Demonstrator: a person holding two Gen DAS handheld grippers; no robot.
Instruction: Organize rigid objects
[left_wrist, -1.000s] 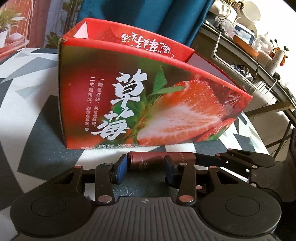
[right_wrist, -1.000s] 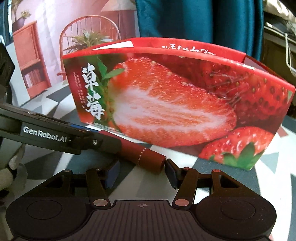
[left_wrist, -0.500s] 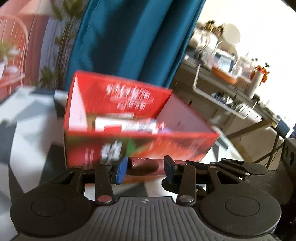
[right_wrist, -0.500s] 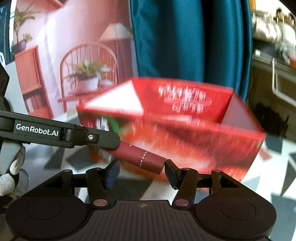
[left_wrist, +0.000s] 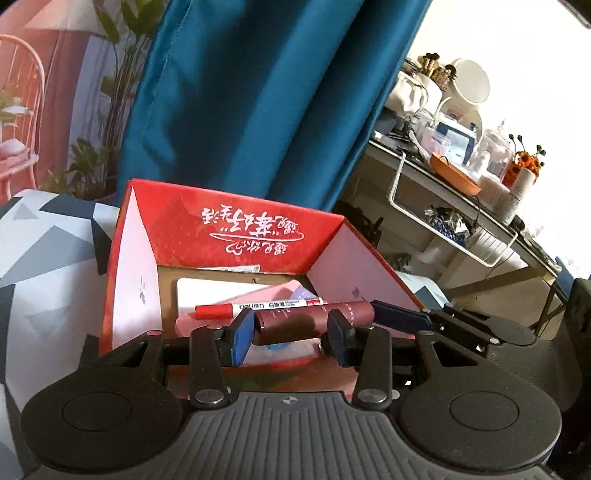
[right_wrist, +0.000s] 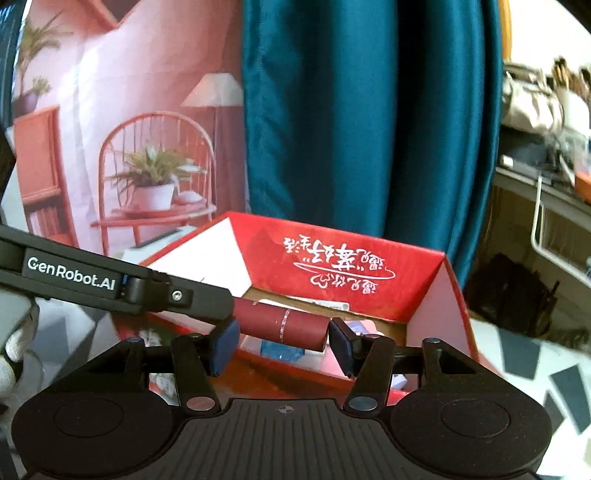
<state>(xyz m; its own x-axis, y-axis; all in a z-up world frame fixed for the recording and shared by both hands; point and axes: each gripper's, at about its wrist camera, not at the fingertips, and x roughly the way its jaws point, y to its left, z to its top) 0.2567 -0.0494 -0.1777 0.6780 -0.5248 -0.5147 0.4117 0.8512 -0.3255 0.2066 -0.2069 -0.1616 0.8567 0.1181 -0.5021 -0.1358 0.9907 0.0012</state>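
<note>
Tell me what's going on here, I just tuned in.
A person holds a dark red tube level between two hand-held tools, one at each end. The left tool grips one end and the right tool has the other end between its pads. The tube hangs just above the near edge of the open red strawberry box. Inside the box lie a red-capped marker and some flat white and pink packets. The tube is not yet in the box.
</note>
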